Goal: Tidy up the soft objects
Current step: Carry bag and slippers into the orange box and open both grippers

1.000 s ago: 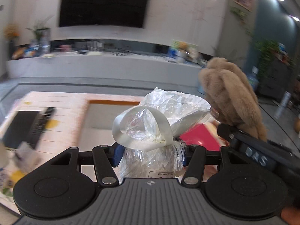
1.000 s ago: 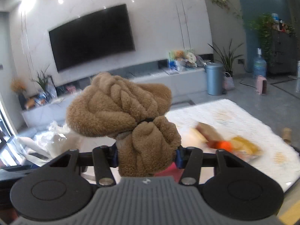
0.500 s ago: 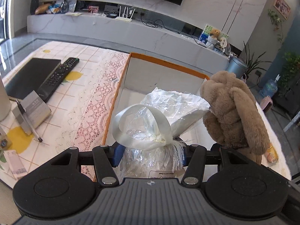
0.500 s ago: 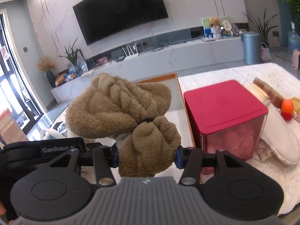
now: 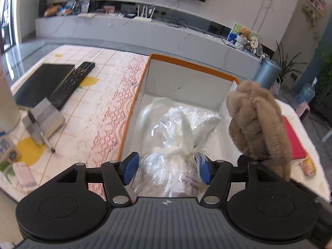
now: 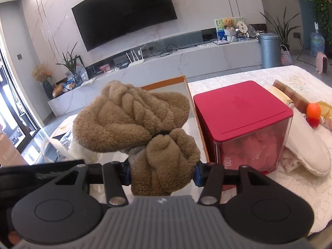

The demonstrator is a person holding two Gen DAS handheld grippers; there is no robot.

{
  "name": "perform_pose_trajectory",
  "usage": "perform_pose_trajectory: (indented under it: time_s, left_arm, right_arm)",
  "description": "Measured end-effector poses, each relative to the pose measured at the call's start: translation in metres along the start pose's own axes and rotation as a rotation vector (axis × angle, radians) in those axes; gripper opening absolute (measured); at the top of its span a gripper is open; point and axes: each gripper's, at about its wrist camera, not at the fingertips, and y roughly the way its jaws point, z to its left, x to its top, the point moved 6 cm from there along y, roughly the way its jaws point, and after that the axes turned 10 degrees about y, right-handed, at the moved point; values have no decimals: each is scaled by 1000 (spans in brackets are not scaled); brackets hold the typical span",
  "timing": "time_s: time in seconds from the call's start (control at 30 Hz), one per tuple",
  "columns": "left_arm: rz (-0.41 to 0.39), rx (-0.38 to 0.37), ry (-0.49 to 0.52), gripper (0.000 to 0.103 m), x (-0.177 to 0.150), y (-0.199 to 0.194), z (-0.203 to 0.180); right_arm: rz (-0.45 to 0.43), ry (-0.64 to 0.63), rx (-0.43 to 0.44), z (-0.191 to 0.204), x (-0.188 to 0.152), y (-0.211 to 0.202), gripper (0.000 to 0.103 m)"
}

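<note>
Left gripper [image 5: 167, 171], seen from its own wrist camera, has its jaws opening around a clear cellophane bag tied with a white ribbon [image 5: 178, 143]; the blue pads [image 5: 130, 168] stand just off the bag's sides, so it looks let go. That bag lies straight ahead and below, inside the white, orange-rimmed open box [image 5: 186, 78], its tied neck nearest the gripper and its long axis running away toward the far wall of the box. To the right, over the box's right edge, hangs a brown plush toy [image 5: 259, 128]. From the right wrist camera, the right gripper [image 6: 162, 175] is clamped on that same brown plush toy [image 6: 134, 120], which bulges up and to the left over the same box [image 6: 166, 85]; a red-lidded clear plastic container [image 6: 240, 108] sits just right of the box. Judging by this, the plush toy needs to go down and slightly left to land beside the bag, and the right hand is the one placed for it.
</note>
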Motion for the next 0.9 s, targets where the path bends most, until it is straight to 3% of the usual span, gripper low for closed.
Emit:
perform_pose_trajectory:
  time_s: [0.03,0.13,0.27,0.4,0.6,0.7,0.77,0.9]
  left_arm:
    - [-11,-4,-19,88,1,-6,3]
    - [-63,-50,-39,89,7,-27,10]
    - [-109,18,-66,90,14,-40,27]
    - [-97,86,-87,90,14,-36,41]
    - [-85,92,-96,90,14,-28,50]
    - [-85,80,-83,90,12,-28,49]
    - [-77,75,-54,90,10,-27,46]
    - [-81,86,-32,90,10,-29,43]
  right_arm:
    - [5,-8,-8,1,-1,-1,52]
    - [13,-59,-40,5,-3,1,52]
    - [26,-65,-55,10,-6,3,52]
    - [15,-116,-101,15,-9,5,53]
    - [-3,-200,-182,21,-18,12,54]
    - [-7,-253,-199,24,-23,14,59]
    - [6,-258,-176,24,-23,15,69]
    - [6,-269,-179,24,-22,16,70]
